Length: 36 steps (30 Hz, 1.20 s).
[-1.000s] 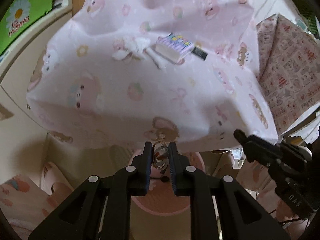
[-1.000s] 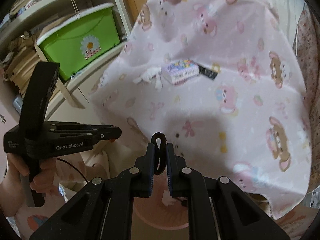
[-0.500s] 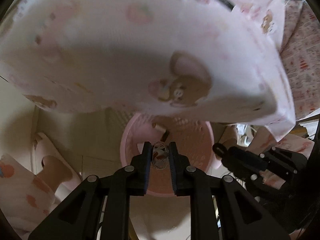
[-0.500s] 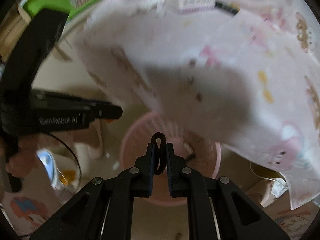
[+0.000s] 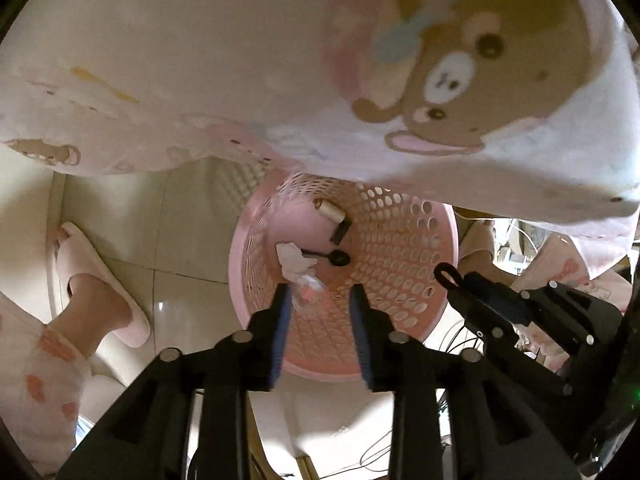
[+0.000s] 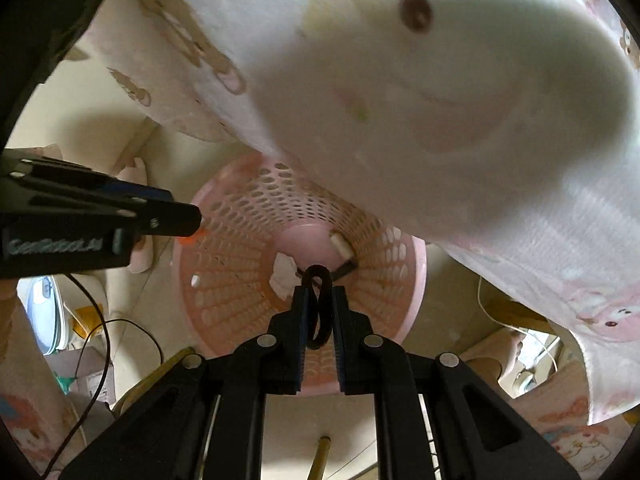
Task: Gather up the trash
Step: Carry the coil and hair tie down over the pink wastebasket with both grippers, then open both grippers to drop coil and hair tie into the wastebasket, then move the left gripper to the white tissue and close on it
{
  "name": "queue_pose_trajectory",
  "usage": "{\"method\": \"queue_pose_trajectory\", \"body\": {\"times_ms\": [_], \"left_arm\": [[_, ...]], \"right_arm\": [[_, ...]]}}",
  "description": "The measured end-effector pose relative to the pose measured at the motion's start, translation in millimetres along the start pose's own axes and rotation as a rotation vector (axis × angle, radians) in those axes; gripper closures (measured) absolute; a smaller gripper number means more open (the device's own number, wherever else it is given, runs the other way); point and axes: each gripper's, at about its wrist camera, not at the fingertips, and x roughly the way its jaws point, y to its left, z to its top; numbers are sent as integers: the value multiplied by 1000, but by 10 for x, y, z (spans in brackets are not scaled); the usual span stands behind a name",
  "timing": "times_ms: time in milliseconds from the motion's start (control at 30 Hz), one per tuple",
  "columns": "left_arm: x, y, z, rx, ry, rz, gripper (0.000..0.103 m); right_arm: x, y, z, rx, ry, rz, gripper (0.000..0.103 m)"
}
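Pink perforated plastic forms the round basket (image 5: 400, 248) that stands on the pale floor, half under the hanging edge of a pink cartoon-print blanket (image 5: 240, 60). On its solid bottom lie a crumpled white tissue (image 5: 294, 260), a small black spoon (image 5: 334, 257), a cream cylinder (image 5: 330, 210) near the far wall and a dark flat piece (image 5: 341, 232) just beside it. Above the basket's near rim the left gripper (image 5: 320, 300) points steeply down; its jaws have just been opening, and a clear crinkled wrapper (image 5: 306, 288) with red specks sits loose beside the left pad. The right gripper (image 6: 319, 304) hangs over the basket's middle, clamped on a black loop (image 6: 318, 304). A foot in a pink slipper (image 5: 92, 272) stands left of the basket.
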Motion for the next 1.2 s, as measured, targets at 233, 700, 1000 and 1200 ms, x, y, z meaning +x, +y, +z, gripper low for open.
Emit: {"method": "queue_pose_trajectory", "body": {"times_ms": [233,700,1000,1200], "left_arm": [[-87,-5,32,6,-23,2,58],[-1002,-105,-104,88,-369,116,42],[-1556,-70,-192,76,-687,185,34],[-1703,-102,-150,119,-748,243,23]], "right_arm": [[-78,-84,-35,21,-26,2,50],[-857,-166,-99,87,-276,36,31],[-1493,-247,-170,134,-554,38,25],[-1705,-339,-138,158,-634,-17,23]]}}
